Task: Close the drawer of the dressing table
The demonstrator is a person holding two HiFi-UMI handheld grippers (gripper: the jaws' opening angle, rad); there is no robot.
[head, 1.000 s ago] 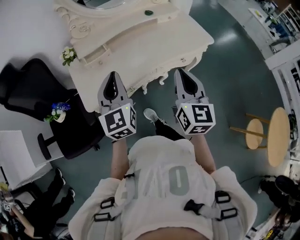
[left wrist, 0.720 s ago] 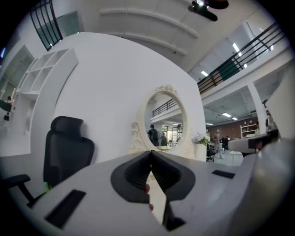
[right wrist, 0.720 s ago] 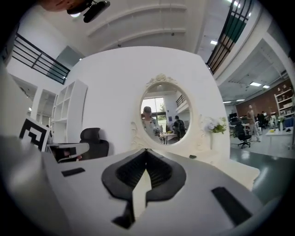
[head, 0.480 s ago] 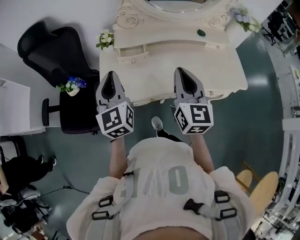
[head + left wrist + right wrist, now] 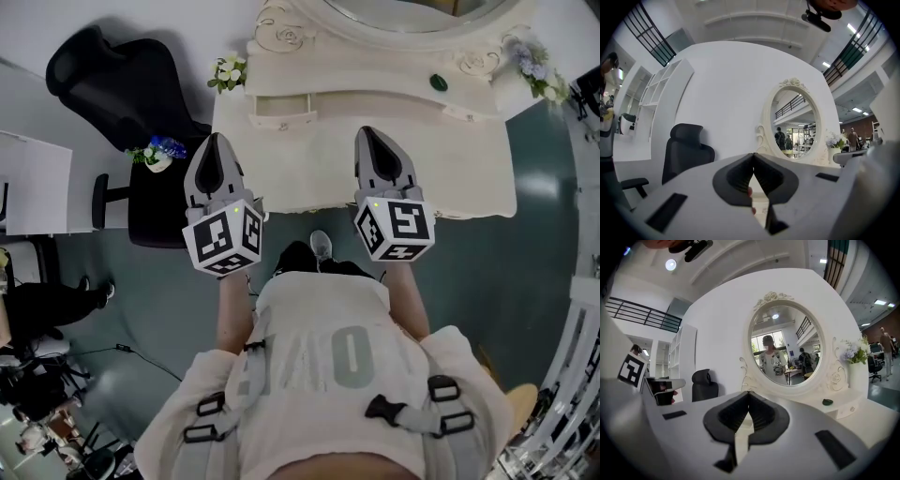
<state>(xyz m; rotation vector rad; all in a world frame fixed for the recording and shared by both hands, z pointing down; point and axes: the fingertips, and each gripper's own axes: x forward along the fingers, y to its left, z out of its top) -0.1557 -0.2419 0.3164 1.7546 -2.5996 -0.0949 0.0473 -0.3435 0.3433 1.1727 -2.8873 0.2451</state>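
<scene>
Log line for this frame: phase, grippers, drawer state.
phase: pre-contact | left gripper: shut, empty | right gripper: shut, empty | drawer: sticking out, untouched | dressing table: ahead

Table (image 5: 375, 178): cream, carved, curved front edge, upright oval mirror (image 5: 422, 11) at back.
Drawer (image 5: 281, 112): small, cream, left of raised tier (image 5: 375, 80), pulled partly out.

Cream dressing table (image 5: 323, 164), black chair (image 5: 117, 80), teal floor (image 5: 539, 267)

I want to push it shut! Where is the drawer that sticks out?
In the head view, the drawer sits at the dressing table's back left, just right of the white flowers and ahead of the left gripper.
</scene>
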